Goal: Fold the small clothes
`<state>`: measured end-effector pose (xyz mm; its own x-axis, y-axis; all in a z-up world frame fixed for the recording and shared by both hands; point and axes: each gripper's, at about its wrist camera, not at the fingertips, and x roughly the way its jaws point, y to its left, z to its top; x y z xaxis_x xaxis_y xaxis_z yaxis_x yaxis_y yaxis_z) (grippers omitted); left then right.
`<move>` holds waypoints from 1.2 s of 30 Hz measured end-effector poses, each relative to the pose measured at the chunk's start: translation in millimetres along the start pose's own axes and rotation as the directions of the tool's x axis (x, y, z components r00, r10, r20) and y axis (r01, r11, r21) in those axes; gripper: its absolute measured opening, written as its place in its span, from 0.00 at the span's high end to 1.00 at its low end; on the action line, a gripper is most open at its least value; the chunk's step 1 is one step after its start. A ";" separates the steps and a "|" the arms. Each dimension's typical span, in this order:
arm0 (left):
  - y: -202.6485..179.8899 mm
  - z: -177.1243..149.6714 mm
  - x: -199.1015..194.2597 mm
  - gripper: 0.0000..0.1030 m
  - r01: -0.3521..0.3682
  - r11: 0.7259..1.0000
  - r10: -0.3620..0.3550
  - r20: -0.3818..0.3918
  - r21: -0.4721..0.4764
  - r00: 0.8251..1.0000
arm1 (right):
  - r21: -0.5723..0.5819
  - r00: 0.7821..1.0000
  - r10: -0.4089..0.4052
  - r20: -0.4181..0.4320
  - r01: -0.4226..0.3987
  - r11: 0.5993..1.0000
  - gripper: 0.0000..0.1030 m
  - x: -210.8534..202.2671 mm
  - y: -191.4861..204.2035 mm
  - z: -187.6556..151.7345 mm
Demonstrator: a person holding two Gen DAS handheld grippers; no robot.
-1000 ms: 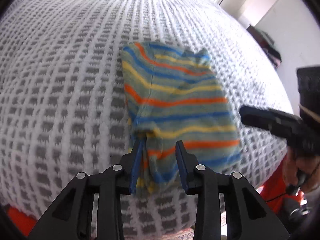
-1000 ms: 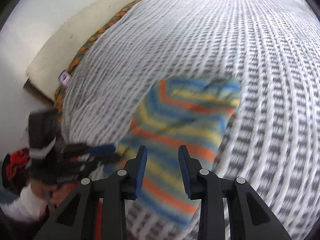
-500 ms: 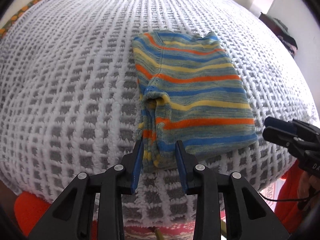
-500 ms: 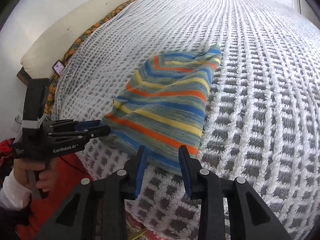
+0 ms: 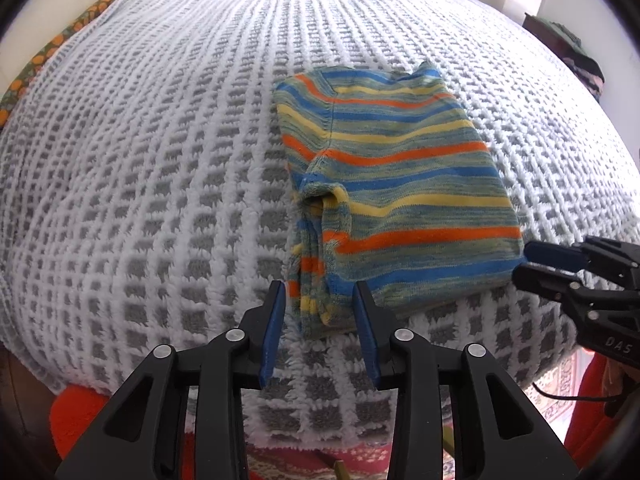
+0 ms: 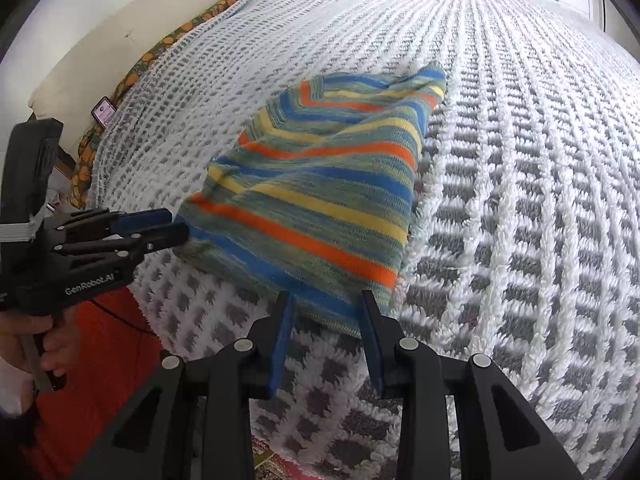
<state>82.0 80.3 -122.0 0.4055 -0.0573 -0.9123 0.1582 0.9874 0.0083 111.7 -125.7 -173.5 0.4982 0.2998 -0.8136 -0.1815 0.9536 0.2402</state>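
A small striped knit garment, blue, orange, yellow and green, lies folded on the white and grey blanket. My left gripper is open, its blue pads either side of the garment's near left sleeve end. My right gripper is open at the garment's near hem. The right gripper also shows in the left wrist view by the garment's right corner. The left gripper shows in the right wrist view at the garment's left corner.
The blanket covers a bed; its near edge drops off just below both grippers. An orange patterned sheet edge and a phone lie at the far left. Dark clothes sit at the right by the wall.
Both grippers have drawn back toward the near edge of the bed and steadied. The garment has come to lie flat, with both grippers now at its near corners.
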 end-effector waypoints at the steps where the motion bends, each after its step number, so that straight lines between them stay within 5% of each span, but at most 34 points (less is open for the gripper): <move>1: 2.4 -1.4 0.7 0.57 0.004 1.000 -0.004 0.001 -0.015 1.000 | -0.005 1.000 -0.002 0.014 0.002 1.000 0.68 -2.8 1.3 1.3; 5: 11.0 -8.4 9.6 0.51 0.041 0.997 -0.042 -0.013 -0.069 0.999 | -0.007 0.999 -0.003 0.035 0.004 1.000 0.68 -3.3 -0.3 1.7; 11: 15.3 -20.4 31.5 0.52 0.069 0.993 -0.076 -0.064 -0.101 0.995 | 0.047 0.999 0.004 -0.051 -0.001 0.999 0.66 26.6 -17.7 -8.6; 14: 14.6 -21.9 31.8 0.52 0.066 0.994 -0.072 -0.064 -0.088 0.995 | 0.069 0.999 0.001 -0.047 0.002 0.998 0.55 25.6 -23.5 -9.4; 19: 23.3 -25.4 31.2 0.51 0.106 0.986 -0.116 -0.072 -0.130 0.991 | 0.126 0.998 0.043 -0.035 -0.039 0.991 0.54 21.8 -36.3 -15.1; 23: 42.5 -30.3 9.5 0.51 0.172 0.962 -0.180 -0.020 -0.210 0.983 | 0.130 0.999 0.052 0.001 -0.052 0.990 0.54 1.5 -43.5 -18.3; 27: 50.9 -20.4 -16.1 0.51 0.299 0.925 -0.284 0.095 -0.236 0.954 | 0.137 0.998 0.052 0.036 -0.057 0.989 0.54 -13.6 -49.2 -19.9; 31: 27.7 8.0 -7.0 0.52 0.236 0.965 -0.229 0.069 -0.118 0.971 | 0.140 0.997 0.058 0.057 -0.065 0.988 0.54 -20.2 -50.6 -17.4; 33: 20.8 19.1 15.1 0.72 0.166 0.981 -0.166 0.008 -0.103 0.986 | 0.127 0.996 0.061 0.063 -0.069 0.990 0.54 -23.3 -49.0 -16.3; 34: 24.4 22.0 22.3 0.94 0.172 0.977 -0.175 -0.010 -0.127 0.985 | 0.120 0.996 0.060 0.065 -0.067 0.991 0.54 -23.7 -46.2 -13.9; 35: 35.1 21.4 27.2 0.95 0.247 0.948 -0.254 -0.005 -0.201 0.967 | 0.115 0.996 0.058 0.067 -0.065 0.991 0.54 -25.1 -45.4 -13.5; 36: 47.2 17.8 28.5 0.95 0.354 0.891 -0.362 0.026 -0.285 0.932 | 0.111 0.996 0.056 0.071 -0.064 0.992 0.54 -27.2 -44.8 -13.4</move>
<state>117.1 122.6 -140.3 0.3441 -0.4150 -0.8423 0.0279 0.9012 -0.4326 94.9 -176.9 -169.3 0.5463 0.3539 -0.7591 -0.1173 0.9297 0.3491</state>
